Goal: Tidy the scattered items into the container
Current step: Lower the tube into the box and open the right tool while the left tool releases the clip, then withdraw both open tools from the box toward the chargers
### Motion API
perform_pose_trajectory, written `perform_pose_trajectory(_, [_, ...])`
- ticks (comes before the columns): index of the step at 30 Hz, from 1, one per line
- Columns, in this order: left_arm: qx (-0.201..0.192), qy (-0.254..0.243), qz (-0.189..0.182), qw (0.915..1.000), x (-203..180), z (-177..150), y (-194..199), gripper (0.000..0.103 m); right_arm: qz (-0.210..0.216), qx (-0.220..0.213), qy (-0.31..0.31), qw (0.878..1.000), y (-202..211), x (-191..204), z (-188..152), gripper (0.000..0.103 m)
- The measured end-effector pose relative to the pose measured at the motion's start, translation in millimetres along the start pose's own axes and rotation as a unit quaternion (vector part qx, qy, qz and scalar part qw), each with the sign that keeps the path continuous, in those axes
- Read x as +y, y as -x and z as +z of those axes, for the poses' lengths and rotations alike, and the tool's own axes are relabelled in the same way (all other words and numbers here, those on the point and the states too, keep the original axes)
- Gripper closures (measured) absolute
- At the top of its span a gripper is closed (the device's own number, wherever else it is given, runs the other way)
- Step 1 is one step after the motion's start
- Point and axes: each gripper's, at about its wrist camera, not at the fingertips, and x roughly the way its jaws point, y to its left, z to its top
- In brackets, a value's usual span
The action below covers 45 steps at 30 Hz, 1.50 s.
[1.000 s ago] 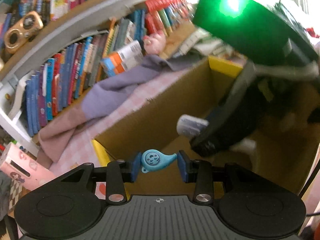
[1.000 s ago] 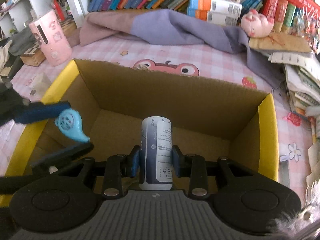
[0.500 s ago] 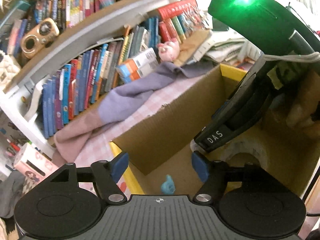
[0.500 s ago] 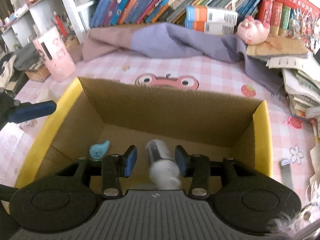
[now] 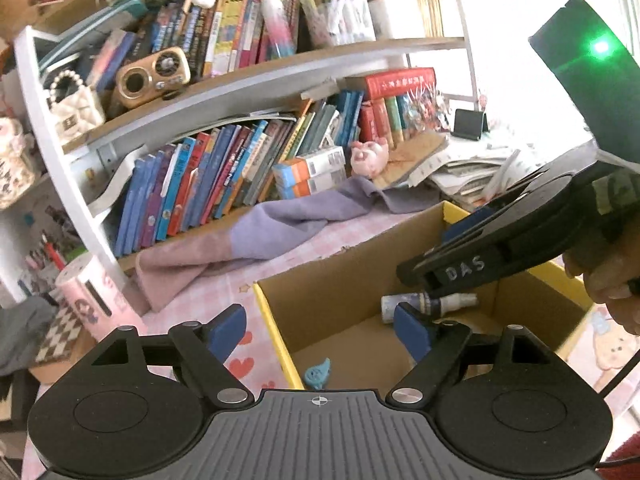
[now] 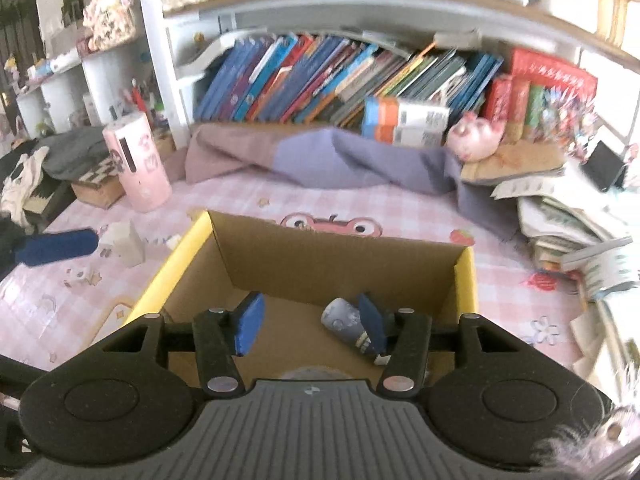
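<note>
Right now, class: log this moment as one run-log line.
left gripper: opening, empty | right gripper: opening, empty | bottle: lying in box | blue toy: in box

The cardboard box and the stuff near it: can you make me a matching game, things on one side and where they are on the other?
Things:
1. spray bottle
2. blue clip
3. pink pig toy
4. pink cylinder

Places:
A. standing on the table beside the shelf post
B. lying on its side in the cardboard box
C. lying on a flat brown pad by the books
D. on the box floor near the yellow edge

Pairs: 1-B, 2-D, 3-C, 4-A
</note>
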Motion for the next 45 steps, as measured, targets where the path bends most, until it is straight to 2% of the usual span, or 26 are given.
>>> perform_pose_trajectory(4, [-0.014,0.012,0.003,0.9998,2.3,-9.1,19.3,0.020,-0.018,-0.023,0.000,1.000,22.9,7.3,-10.1,0.052])
perform_pose_trajectory(10, [-0.012,0.045,-0.011,0.9989,12.1,-27.1,37.9,0.020,-0.045,-0.046,-0.007,0.998,51.2,20.5,-28.4,0.052])
perform_pose_trajectory(15, [-0.015,0.027,-0.001,0.9995,11.9,-43.1,56.2,0.020,-0.063,-0.062,-0.012,0.996,69.0,34.8,-44.7,0.052])
perform_pose_trajectory(23, [-0.014,0.018,-0.028,0.9994,21.3,-62.7,81.6,0.020,-0.102,-0.086,-0.016,0.991,92.2,70.8,-73.0,0.052])
perform_pose_trajectory(33, [-0.011,0.014,-0.047,0.9987,40.7,-85.4,97.9,0.020,-0.141,-0.082,-0.018,0.986,105.6,118.8,-105.6,0.051])
perform_pose_trajectory(45, [-0.013,-0.002,-0.075,0.9971,52.1,-104.7,119.3,0.020,-0.174,-0.078,-0.055,0.980,123.1,145.1,-130.4,0.049])
